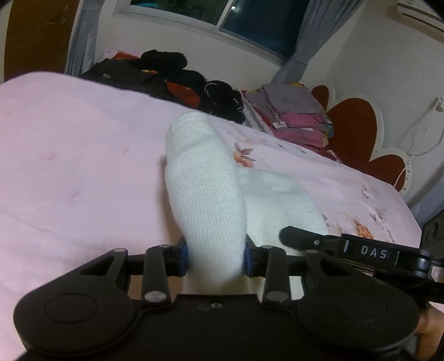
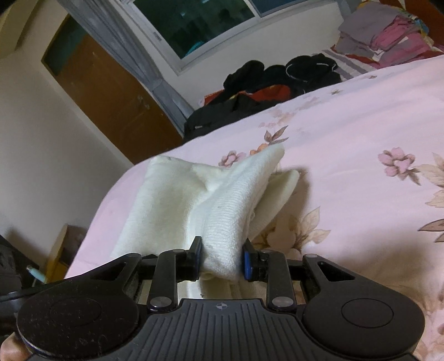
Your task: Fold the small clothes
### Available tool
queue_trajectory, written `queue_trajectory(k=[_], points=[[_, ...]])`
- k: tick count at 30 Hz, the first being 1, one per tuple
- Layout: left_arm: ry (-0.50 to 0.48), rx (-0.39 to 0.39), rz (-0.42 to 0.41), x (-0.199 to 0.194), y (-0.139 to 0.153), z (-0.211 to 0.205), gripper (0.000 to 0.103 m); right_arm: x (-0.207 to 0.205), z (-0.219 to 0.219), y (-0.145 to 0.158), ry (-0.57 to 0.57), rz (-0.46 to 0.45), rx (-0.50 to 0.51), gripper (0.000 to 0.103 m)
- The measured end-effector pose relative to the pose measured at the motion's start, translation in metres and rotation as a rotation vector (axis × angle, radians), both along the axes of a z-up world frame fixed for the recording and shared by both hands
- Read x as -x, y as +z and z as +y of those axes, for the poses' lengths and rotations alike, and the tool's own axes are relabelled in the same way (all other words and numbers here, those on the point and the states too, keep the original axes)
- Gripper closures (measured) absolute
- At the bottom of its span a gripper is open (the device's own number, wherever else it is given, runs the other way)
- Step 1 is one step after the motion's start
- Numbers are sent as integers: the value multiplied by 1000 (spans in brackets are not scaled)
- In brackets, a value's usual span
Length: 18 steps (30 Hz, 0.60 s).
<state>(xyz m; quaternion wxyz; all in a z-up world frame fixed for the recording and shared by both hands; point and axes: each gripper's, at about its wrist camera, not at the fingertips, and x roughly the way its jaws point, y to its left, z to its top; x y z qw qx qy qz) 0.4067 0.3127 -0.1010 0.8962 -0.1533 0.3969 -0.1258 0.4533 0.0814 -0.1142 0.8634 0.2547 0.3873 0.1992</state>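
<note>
- Your left gripper [image 1: 215,259] pinches one end of the white sock [image 1: 204,177], jaws closed on the knit.
- Your right gripper [image 2: 222,259] clamps the sock's other part the same way.
- Both ends hang lifted over the pink bedsheet [image 2: 347,144]; bring them together evenly, edges aligned, before lowering.

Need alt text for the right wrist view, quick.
The right gripper has its jaws shut on a white sock, lifted over a pink floral bedsheet. Dark clothes lie piled behind, below a window.
</note>
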Motion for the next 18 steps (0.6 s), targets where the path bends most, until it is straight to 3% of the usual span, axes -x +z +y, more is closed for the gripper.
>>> queue_trajectory(k=[8, 13, 18], points=[[13, 7, 49, -9, -33, 16, 60, -15, 2, -30, 2, 65, 14, 75], [22, 9, 63, -14, -35, 20, 48, -20, -4, -33, -7, 90, 6, 71], [42, 9, 47, -9, -26, 25, 50, -25, -6, -26, -21, 89, -8, 66]])
